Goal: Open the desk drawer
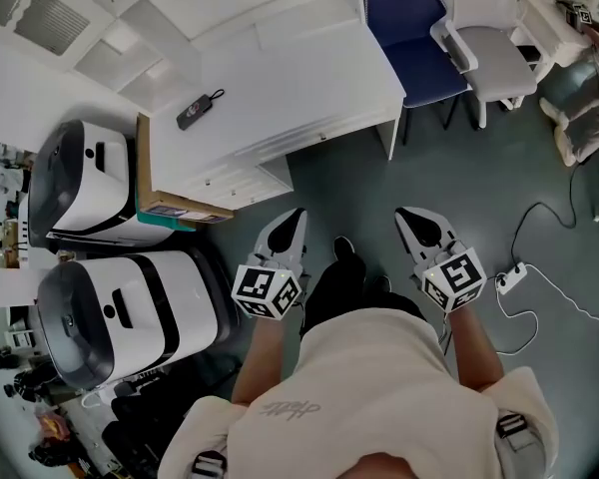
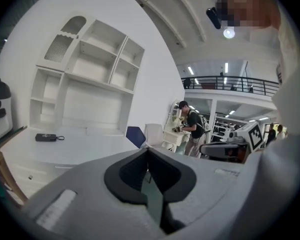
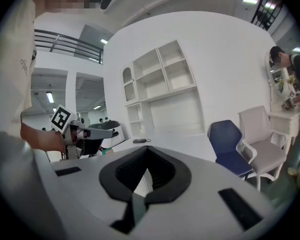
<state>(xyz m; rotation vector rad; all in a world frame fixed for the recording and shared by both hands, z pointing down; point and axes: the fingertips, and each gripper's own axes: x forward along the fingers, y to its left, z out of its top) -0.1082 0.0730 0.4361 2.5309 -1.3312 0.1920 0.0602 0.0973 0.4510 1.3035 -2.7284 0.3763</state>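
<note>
Nothing's really started, I'd say. Left tool (image 1: 296,215) and right tool (image 1: 406,215) are both clenched on nothing. The drawer (image 1: 230,180) sits shut ahead of the left tool, well apart, under the tabletop (image 1: 280,88). Reach, grab and pull all remain.

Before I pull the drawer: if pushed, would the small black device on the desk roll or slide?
The black device looks flat and low on the desk, so it would probably slide, not roll. Its thin cord loop is likely floppy.

fob (image 1: 198,109) on desk (image 1: 309,68), chair (image 1: 419,58) right of it, box (image 1: 180,211) left
</note>
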